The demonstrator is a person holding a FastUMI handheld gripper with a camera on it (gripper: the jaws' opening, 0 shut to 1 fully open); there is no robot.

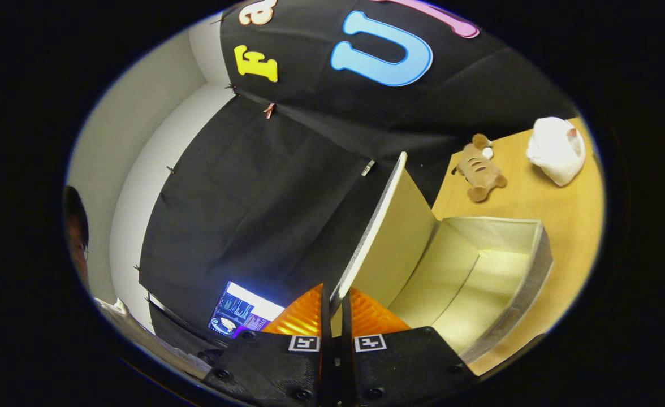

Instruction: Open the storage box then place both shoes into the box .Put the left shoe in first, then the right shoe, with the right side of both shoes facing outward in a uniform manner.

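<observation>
1. Cream rectangular fabric storage box (513, 282) sits open on the tan wooden table (570, 209), just ahead of the fingers.
2. Its stiff cream lid (386, 237) stands raised.
3. Gripper (332, 308): orange ribbed fingers (298, 319) pinched on the lid's edge.
4. Brown plush toy (479, 169) and white plush toy (556, 150) lie beyond the box.

The hand-held gripper (336, 308), with its two ribbed orange fingers (301, 317) on black bases bearing small square markers, is rolled sideways and drawn nearly closed, the pads pinching the thin edge of the cream lid (386, 237) that stands up between them.
</observation>
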